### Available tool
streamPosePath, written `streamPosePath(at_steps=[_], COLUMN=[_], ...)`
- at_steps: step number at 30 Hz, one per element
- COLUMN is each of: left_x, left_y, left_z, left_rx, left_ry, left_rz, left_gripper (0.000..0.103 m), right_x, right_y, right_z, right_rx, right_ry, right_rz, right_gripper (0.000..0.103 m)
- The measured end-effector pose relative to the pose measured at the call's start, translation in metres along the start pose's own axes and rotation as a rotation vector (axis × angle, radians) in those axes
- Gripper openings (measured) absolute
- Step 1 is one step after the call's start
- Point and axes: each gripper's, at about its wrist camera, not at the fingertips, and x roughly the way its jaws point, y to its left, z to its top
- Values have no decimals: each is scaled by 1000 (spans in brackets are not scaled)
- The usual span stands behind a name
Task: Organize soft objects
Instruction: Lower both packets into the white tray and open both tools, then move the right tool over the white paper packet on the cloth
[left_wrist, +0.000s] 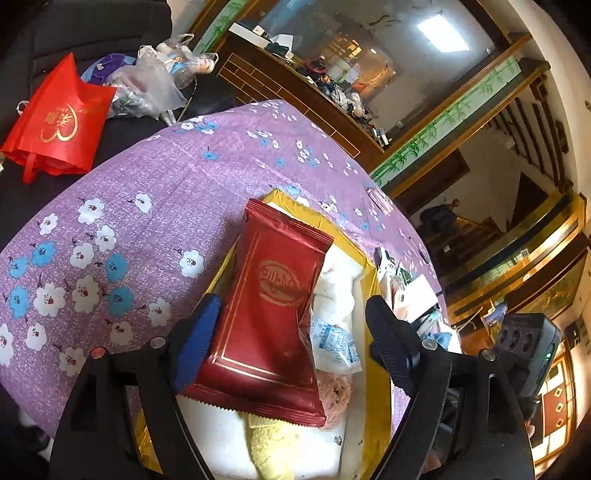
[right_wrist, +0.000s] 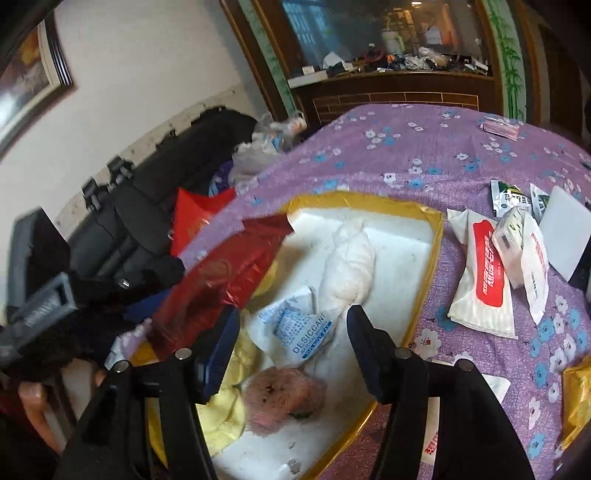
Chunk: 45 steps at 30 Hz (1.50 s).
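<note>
while the left gripper (left_wrist: 291, 332), wide open, hovers over the red packet (left_wrist: 269, 314) above the tray (right_wrist: 432, 258), the right gripper (right_wrist: 291, 350) waits open, empty.

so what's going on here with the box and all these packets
A person with a gripper in each hand is sorting soft items into a gold-rimmed box on the purple floral cloth. The left gripper is open around a dark red packet over the box. The right gripper hovers open above a desiccant sachet, white pouch and pink plush. Tissue packs wait outside.
</note>
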Motion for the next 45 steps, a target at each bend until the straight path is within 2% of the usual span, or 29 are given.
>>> streamPosePath(at_steps=[5,8,11,13,16,20,22,25,29,32,41,45], left_x=[-7,1,-7,-10,-4,-11,-9,-13,-12,-6,2,8], left_y=[-9,-22,-24,-26,-34,-36,-45,-59,-77,-89,-90,-88], left_z=[-2,-5,-9,-11,-13,-15,-18,-22,-31,-39,-45,-48], left_rx=[19,112,89,95,140,81,114,145,205,263,246,243], left_ry=[-27,32,-13,-19,29,-12,12,-9,-1,16,58,76], left_rz=[8,85,39,12,37,-42,-42,-44,-75,-54,-114,-140], left_gripper=[81,82,82,82,82,82,82,82,82,82,82,82], right_x=[-19,-24,-28,-34,-45,-63,-75,-89,-104,-113,-136,-129], right_y=[-6,-13,-22,-30,-50,-72,-85,-108,-139,-155,-189,-184], right_z=[2,0,-4,-7,-14,-25,-32,-44,-61,-72,-98,-96], right_rx=[40,69,90,100,153,201,210,248,288,337,411,365], right_ry=[-43,-43,-37,-49,-52,-47,-49,-22,5,21,41,62], right_rz=[59,43,42,14,-20,-78,-134,-205,-281,-313,-468,-526], right_gripper=[63,66,66,66,66,66,66,66,66,66,67,67])
